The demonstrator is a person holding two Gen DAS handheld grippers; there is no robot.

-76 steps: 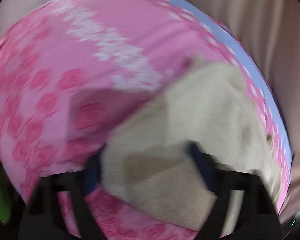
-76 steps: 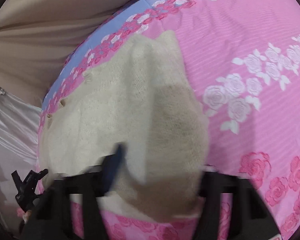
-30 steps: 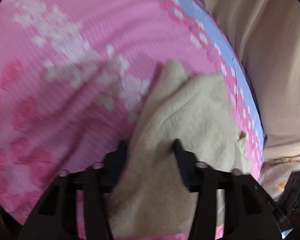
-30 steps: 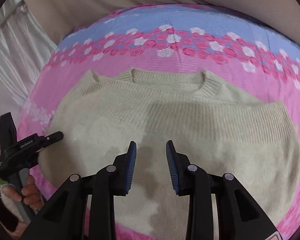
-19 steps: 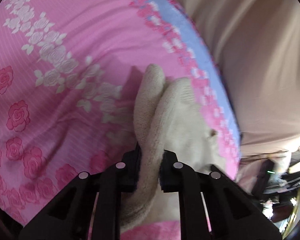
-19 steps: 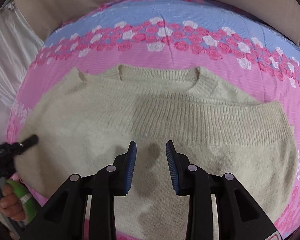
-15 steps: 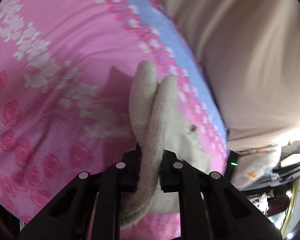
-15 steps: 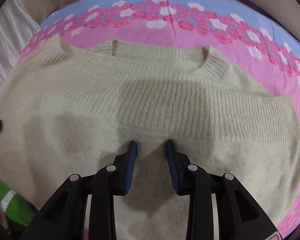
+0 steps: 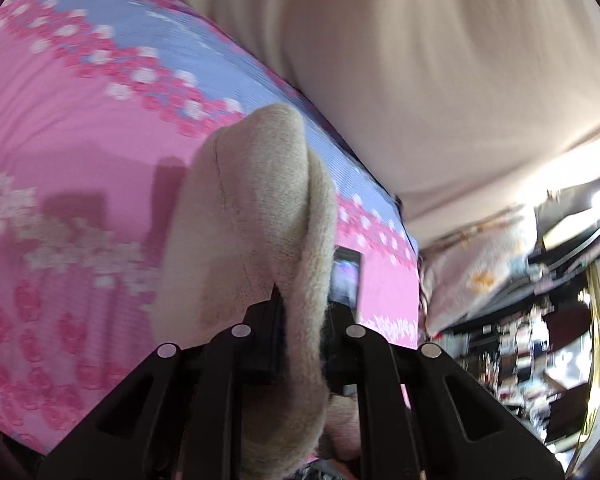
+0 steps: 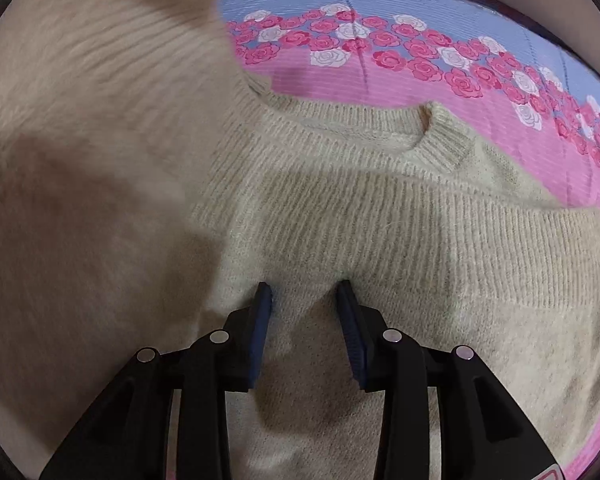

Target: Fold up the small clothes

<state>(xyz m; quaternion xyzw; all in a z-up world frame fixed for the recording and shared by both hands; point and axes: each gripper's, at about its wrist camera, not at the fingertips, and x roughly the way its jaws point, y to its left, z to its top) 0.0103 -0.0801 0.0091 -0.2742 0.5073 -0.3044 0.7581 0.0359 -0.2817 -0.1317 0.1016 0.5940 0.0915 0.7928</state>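
Now: bedsheet (image 10: 440, 92) pink, rose-printed | sweater (image 10: 380, 216) beige, flat on bedsheet, one side lifted over | left gripper (image 9: 304, 312) clamped on sweater's raised fold | right gripper (image 10: 305, 300) jaws parted, just been opening, tips on sweater's middle

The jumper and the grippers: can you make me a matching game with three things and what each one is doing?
Column one:
1. left gripper
2. right gripper
3. bedsheet

Column two:
A. lies flat under the jumper, pink with roses
B. fingers apart, tips down on the jumper, pinching nothing
C. fingers shut on a fold of the jumper, lifting it

Right pairs: 1-C, 2-B, 3-A
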